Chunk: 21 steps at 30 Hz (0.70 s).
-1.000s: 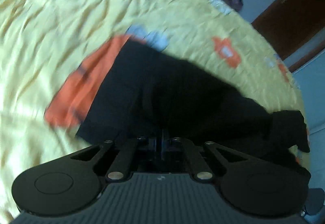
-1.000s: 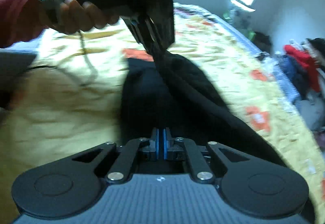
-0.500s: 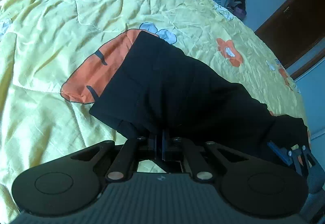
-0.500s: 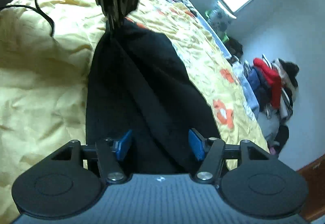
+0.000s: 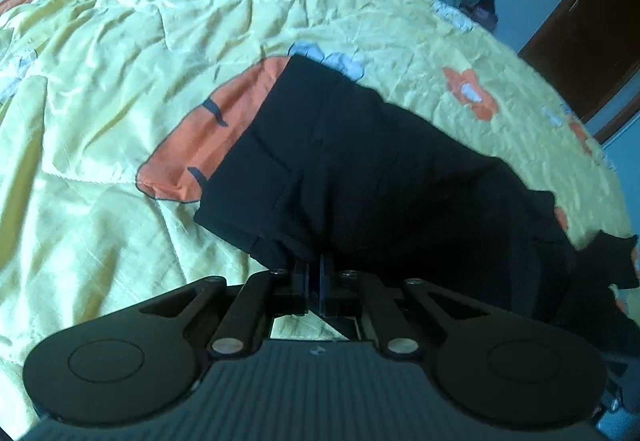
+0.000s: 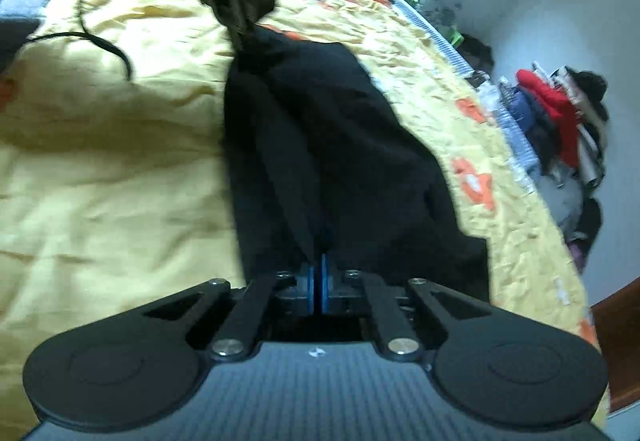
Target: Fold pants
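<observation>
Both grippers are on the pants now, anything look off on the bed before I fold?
Only one thing: a loose black cable lies curled on the yellow quilt near the black pants, beside the left gripper. It could get caught in the fold.

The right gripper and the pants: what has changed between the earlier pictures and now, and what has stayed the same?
The right gripper, shut a second ago, opened wide over the black pants half a second ago and is now shut on a fold of them. The left gripper has stayed shut on the other end of the pants, which have remained spread on the yellow bedcover.
</observation>
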### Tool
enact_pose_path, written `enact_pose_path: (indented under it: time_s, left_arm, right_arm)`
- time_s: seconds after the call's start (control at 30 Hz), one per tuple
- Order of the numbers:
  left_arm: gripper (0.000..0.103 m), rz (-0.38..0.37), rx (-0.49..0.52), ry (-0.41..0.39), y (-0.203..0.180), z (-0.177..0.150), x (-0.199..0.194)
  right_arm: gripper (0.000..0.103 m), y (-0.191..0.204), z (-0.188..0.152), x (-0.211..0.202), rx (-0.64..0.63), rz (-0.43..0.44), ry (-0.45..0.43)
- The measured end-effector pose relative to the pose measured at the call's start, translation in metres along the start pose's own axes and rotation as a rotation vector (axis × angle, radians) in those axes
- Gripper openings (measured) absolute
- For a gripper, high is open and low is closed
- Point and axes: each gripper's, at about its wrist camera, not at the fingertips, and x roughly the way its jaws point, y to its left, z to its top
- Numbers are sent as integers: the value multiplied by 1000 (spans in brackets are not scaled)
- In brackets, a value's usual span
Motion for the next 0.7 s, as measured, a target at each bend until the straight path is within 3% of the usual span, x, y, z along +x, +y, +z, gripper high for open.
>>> enact_pose_path:
  time_s: [0.1,0.23,0.37,0.4,0.47,0.5,0.6,0.7]
  left_arm:
    - [10,47,39,-28,-7,-5,-1]
    - [30,106,69,-37,-14,-12,-10]
    - [43,190,128,-89,-26,-22,-33]
    - [48,211,166,-114,-32,-26,-40]
    - [69,237,221,-161,-42,-31,-48]
    - [74,247,237,-182,-47,-32,-50]
    - [74,262,238,-198,-65,-29,-48]
    - [75,171,278,-187,-97,-30,-45]
  right_arm:
    - [3,10,-1,2,6,-8,1]
    - [5,7,2,0,62,4,19]
    - [9,12,-10,-24,113,-33,-20]
    - [12,8,-17,-36,162,-18,-36]
    - [12,-9,-42,-65,329,19,-71]
    - [12,-19,-61,-80,430,10,-89]
    - [13,-55,-123,-111,714,-70,-91]
    - [13,-100,-184,-131,1007,-202,-74]
